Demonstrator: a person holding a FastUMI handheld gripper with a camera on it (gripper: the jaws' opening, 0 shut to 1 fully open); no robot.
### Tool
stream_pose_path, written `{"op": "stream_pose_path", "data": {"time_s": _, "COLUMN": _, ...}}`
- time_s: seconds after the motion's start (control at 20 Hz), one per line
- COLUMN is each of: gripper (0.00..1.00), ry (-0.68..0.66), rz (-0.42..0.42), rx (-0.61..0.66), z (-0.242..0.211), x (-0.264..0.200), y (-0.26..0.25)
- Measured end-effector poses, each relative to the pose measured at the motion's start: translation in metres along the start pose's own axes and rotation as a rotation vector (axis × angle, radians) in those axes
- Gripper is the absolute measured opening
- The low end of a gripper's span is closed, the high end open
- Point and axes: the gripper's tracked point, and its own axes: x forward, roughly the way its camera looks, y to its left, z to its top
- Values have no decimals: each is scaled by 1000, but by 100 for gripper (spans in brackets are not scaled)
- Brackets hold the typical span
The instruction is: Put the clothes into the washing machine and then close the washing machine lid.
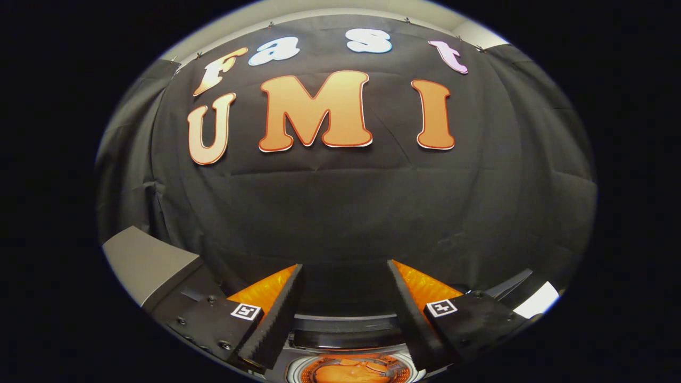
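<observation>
My gripper (346, 274) spread wide, holding nothing. Washing machine drum (354, 369) at 6 o'clock, below fingers, orange clothes (351, 372) apparently inside. Lid position unclear; I must tilt down.

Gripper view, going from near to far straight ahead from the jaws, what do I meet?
Washing machine drum with orange clothes inside, below the open gripper → the machine's dark back rim → the booth's black cloth wall.

Washing machine (340, 340) lid open; orange clothes (354, 371) inside drum, below fingers.
</observation>
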Motion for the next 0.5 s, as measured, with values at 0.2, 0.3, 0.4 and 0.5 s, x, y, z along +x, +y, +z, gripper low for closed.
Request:
{"op": "stream_pose_path", "data": {"time_s": 0.2, "gripper": 97, "ry": 1, "rz": -7, "rx": -1, "z": -7, "x": -12, "y": 0}}
{"op": "stream_pose_path", "data": {"time_s": 0.3, "gripper": 97, "ry": -3, "rz": -7, "rx": -2, "z": -9, "x": -17, "y": 1}}
{"op": "stream_pose_path", "data": {"time_s": 0.4, "gripper": 97, "ry": -2, "rz": -8, "rx": -3, "z": -13, "x": -25, "y": 1}}
{"op": "stream_pose_path", "data": {"time_s": 0.5, "gripper": 97, "ry": -3, "rz": -9, "rx": -4, "z": -16, "x": -31, "y": 1}}
